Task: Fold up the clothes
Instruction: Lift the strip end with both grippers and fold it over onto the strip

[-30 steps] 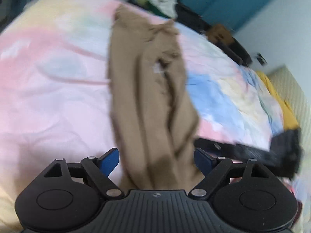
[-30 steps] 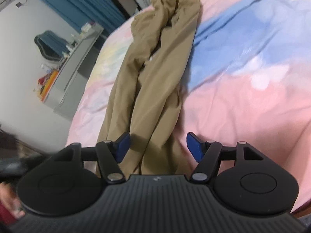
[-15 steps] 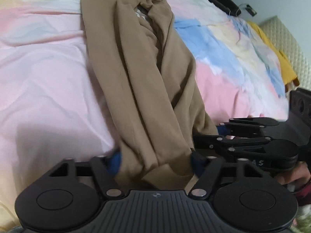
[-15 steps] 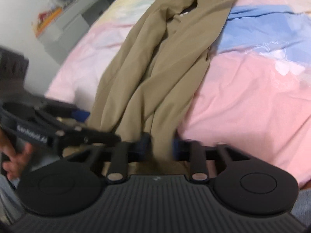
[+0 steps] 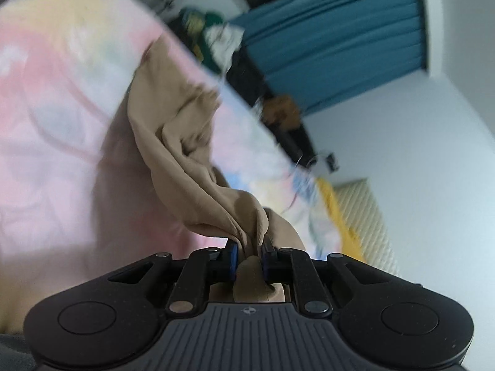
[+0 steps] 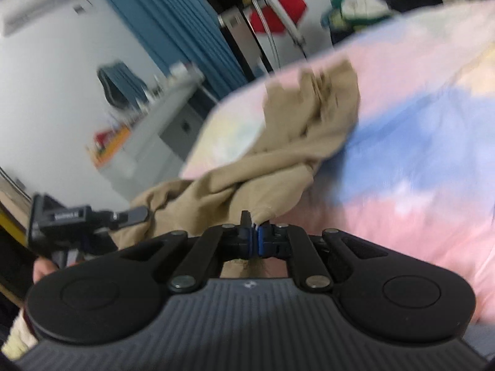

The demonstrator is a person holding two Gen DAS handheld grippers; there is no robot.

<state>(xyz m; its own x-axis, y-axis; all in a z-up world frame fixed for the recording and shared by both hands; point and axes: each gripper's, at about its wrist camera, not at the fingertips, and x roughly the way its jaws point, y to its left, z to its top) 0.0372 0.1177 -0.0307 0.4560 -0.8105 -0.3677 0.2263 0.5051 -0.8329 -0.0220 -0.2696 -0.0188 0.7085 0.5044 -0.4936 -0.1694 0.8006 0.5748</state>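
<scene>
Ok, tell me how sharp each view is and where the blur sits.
Left wrist view: left gripper and the tan garment pinched in it are fairly crisp; bedspread and curtain smear with motion. Right wrist view: right gripper sharp, garment, bedspread and desk streaked. Both bend straight lines at the edges.

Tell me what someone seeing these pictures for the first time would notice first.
Probably the tan garment, bunched into a rope and stretched over the pastel pink and blue bedspread, its near end clamped in both tools. The left tool has just been closing on a thick wad of the cloth, and the right tool pinches a thin edge. Behind the bed, a blue curtain and a pile of clothes stand out.
</scene>
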